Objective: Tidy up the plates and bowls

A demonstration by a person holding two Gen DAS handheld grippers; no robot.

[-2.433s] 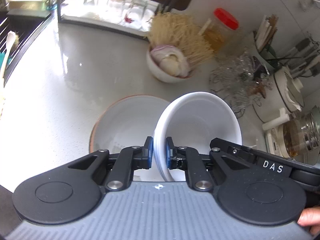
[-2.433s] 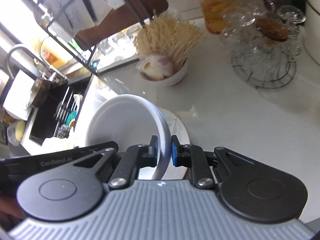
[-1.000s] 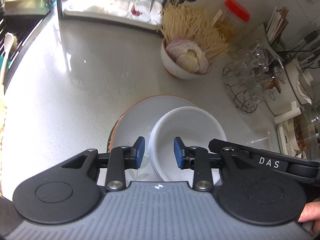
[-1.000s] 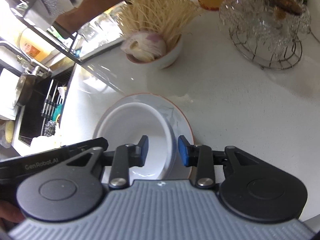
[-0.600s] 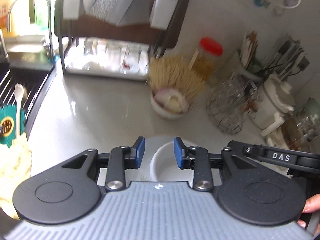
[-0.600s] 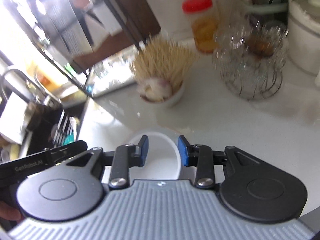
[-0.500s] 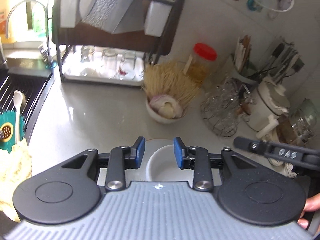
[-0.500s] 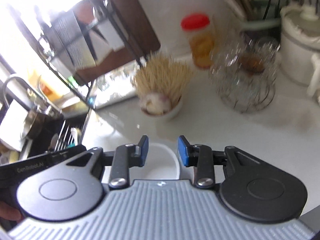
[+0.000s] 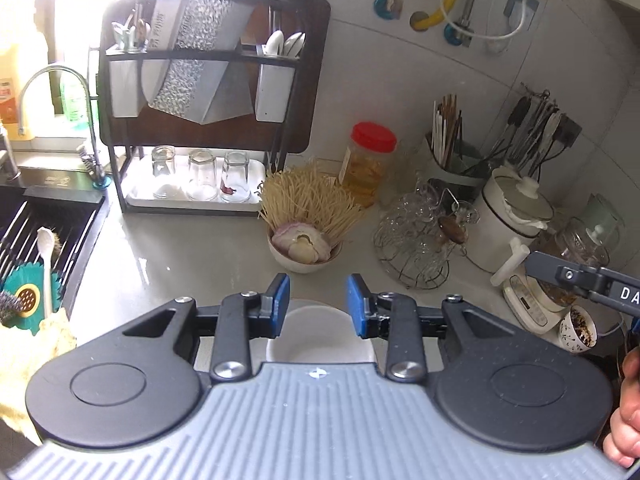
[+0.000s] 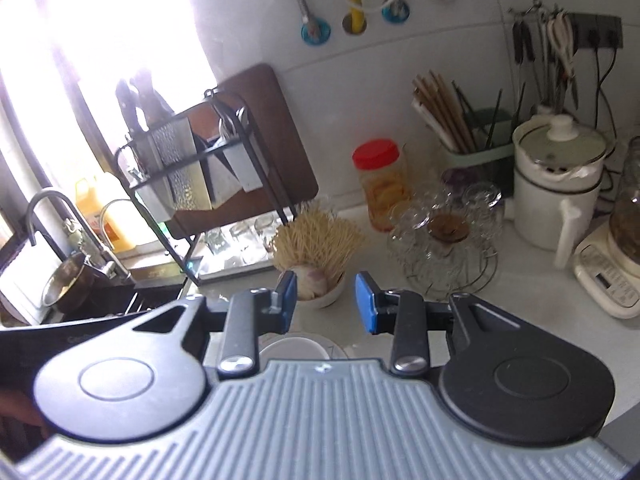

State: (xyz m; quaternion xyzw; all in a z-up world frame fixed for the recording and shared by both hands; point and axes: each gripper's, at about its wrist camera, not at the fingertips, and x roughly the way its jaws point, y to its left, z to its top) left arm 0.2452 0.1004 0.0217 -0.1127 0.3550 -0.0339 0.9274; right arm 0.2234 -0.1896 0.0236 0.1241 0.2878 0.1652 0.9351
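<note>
Glossy grey countertop (image 9: 168,256) carries a round white bowl (image 9: 320,334) beneath both released, empty claws.

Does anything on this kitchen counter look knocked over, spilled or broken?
Nothing stands out. The white bowl sits upright on the plate, and both tongs are open and clear of it. The bowl of noodles and onion and the red-lidded jar stand upright too.

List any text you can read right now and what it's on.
"DA": white letters on the right tool's arm, cut off by the frame edge.
Lettering on the left tool's arm: too dark to read.
Labels on the yellow bottle and red-lidded jar: too small to read.
</note>
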